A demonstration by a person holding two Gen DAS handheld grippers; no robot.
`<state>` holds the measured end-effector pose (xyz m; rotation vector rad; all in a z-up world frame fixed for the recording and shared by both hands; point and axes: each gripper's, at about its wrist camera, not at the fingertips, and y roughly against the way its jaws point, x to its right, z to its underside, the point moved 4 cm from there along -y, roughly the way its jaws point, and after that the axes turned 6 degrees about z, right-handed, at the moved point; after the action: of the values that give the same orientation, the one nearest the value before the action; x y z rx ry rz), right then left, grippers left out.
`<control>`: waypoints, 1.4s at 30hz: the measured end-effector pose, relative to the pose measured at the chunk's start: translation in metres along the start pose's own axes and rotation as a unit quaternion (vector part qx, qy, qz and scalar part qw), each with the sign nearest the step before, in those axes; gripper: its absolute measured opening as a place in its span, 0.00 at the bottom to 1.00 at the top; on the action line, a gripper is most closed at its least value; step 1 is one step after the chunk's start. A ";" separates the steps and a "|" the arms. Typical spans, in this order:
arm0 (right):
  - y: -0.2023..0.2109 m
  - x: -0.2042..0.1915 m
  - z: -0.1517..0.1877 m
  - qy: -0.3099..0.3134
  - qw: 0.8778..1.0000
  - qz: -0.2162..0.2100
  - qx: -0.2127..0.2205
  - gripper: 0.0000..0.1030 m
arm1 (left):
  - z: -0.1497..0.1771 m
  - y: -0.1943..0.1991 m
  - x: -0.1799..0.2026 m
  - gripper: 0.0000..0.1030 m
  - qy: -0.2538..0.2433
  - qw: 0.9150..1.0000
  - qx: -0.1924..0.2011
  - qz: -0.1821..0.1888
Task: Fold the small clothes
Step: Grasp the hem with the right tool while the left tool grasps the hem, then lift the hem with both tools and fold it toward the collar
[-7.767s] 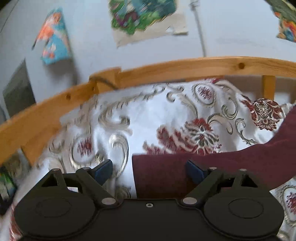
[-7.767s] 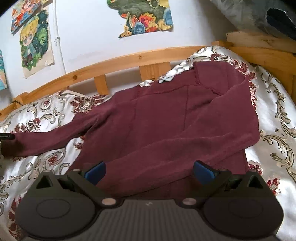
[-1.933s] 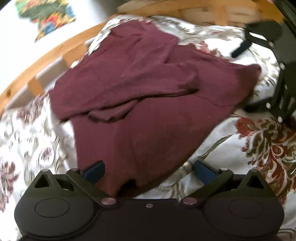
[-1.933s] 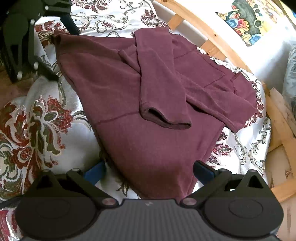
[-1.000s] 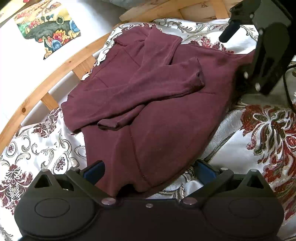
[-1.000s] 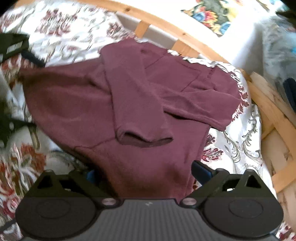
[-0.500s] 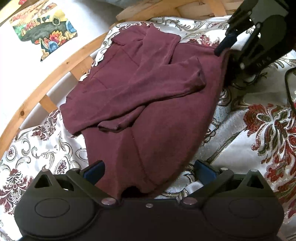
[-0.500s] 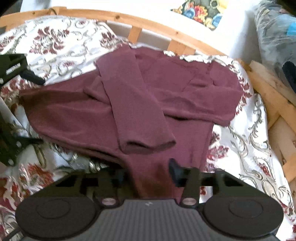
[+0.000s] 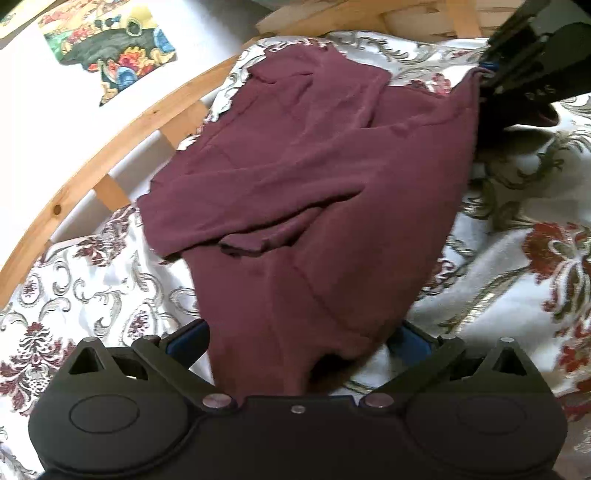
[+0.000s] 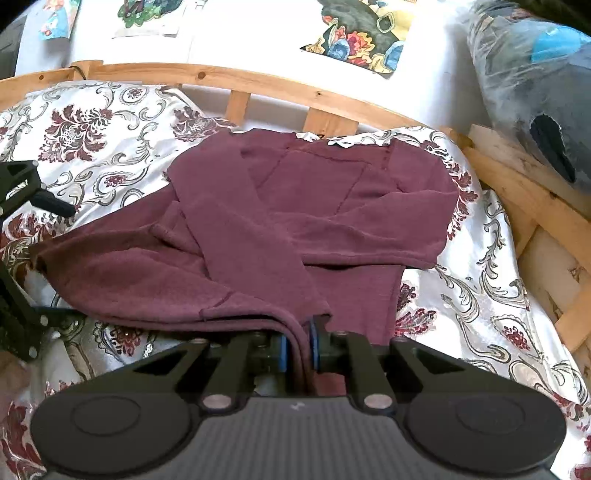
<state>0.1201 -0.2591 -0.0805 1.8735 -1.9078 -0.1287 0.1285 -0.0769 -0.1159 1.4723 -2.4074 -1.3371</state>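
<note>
A maroon long-sleeved sweater point(image 9: 314, 177) lies on a floral bedspread point(image 9: 92, 291), both sleeves folded across its chest. My left gripper point(image 9: 295, 343) is open, its blue pads on either side of the sweater's bottom hem corner. My right gripper point(image 10: 297, 350) is shut on the other hem corner of the sweater point(image 10: 258, 240) and lifts that edge slightly. The right gripper also shows at the top right of the left wrist view point(image 9: 491, 70), pinching the cloth. The left gripper shows at the left edge of the right wrist view point(image 10: 22, 192).
A curved wooden bed rail point(image 10: 258, 81) runs behind the sweater, with a white wall and colourful pictures point(image 10: 362, 33) above. A plastic-wrapped bundle point(image 10: 535, 92) sits at the far right. Wooden slats point(image 10: 535, 206) edge the bed on the right.
My right gripper has closed on the sweater's hem corner and raised it. My left gripper has stayed open around the opposite hem corner and edged closer.
</note>
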 end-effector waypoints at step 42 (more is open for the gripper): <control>0.204 -0.050 -0.006 0.147 0.987 0.071 0.014 0.07 | 0.023 0.221 -0.072 0.04 0.153 0.975 0.062 0.149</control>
<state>-0.0673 -0.1952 -0.0111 1.6616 -1.8352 0.2102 -0.0005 0.0326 0.0456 1.1726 -2.4172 -0.8470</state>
